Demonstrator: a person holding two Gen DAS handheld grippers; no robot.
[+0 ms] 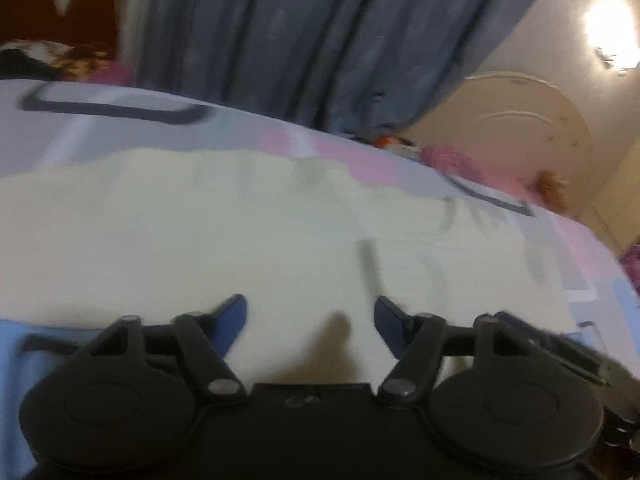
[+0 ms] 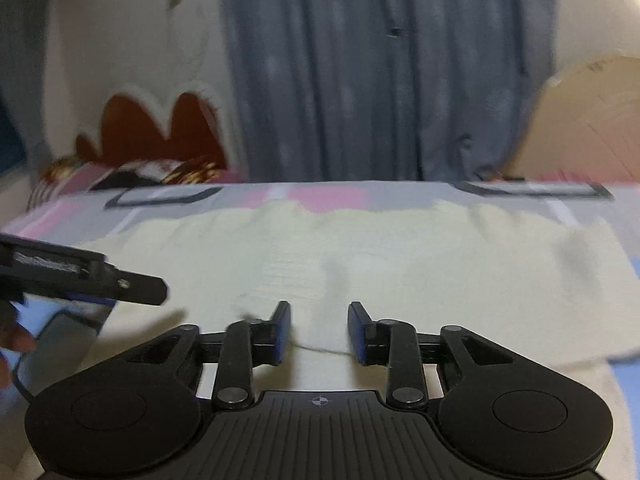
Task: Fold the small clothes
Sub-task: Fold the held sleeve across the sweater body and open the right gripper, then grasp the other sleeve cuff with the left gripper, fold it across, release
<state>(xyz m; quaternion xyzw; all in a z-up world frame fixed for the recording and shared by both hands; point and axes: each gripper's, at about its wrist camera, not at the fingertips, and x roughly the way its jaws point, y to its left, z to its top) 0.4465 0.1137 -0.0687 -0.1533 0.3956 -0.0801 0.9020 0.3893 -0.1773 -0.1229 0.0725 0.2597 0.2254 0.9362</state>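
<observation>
Pale yellow cloth (image 2: 360,256) flat on our bed (image 2: 332,194), long axis left-right, both grippers apart w/ nothing between (left gripper (image 1: 310,320), right gripper (image 2: 319,330)), curtain (image 2: 380,80) behind.

A pale cream cloth (image 2: 360,256) lies on a bedsheet (image 1: 280,140) patterned in pink, grey and light-blue blocks, before a grey-blue curtain (image 2: 380,80).
</observation>
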